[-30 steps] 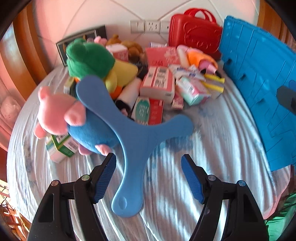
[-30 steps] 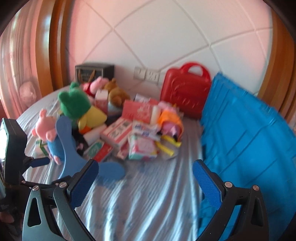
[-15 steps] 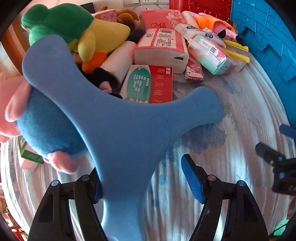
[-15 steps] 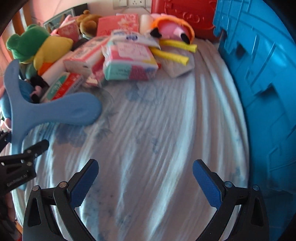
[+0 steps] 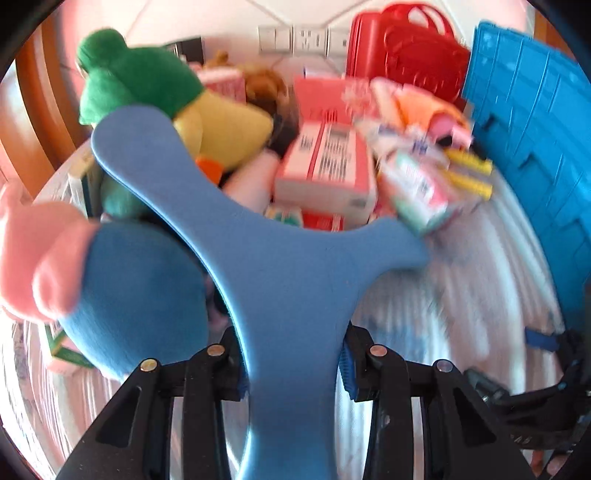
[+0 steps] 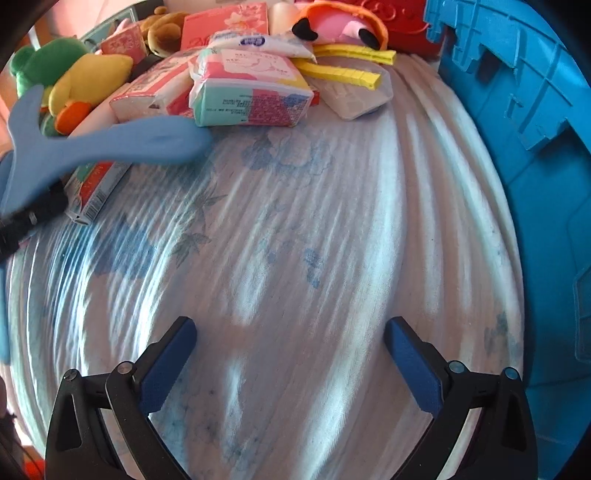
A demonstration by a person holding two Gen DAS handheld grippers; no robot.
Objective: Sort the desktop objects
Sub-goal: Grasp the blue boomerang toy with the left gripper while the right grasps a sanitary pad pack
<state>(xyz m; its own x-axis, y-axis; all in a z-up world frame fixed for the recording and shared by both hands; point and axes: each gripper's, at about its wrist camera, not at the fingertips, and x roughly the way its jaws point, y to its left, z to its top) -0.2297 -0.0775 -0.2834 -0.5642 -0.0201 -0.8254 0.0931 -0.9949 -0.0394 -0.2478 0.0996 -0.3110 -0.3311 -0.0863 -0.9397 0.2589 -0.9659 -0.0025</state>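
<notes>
Your left gripper (image 5: 293, 363) had its jaws closing on the stem of the blue three-armed boomerang (image 5: 280, 266), which sat squarely between the blue pads (image 5: 346, 369) and filled the gap (the picture was blurred, but the pads appeared to press both its edges). The boomerang's upper arm reached toward the green and yellow plush (image 5: 166, 99), and its right arm pointed at the tissue packs (image 5: 325, 166). Just beside it on the left lay the pink and blue plush (image 5: 110, 288).

Your right gripper (image 6: 290, 354) stood spread wide over the striped blue-flowered bedsheet (image 6: 295, 240), with only cloth between its fingers (image 6: 168, 362). From that side the boomerang (image 6: 110, 144) showed at the left edge, its tip just beside a pink and teal tissue pack (image 6: 251, 92). Behind the pile stood a red case (image 5: 402, 55), and a blue plastic crate (image 6: 535, 166) bordered the sheet on the right. Yellow strips (image 6: 343, 70) lay near a pink and orange plush (image 6: 340, 27).
</notes>
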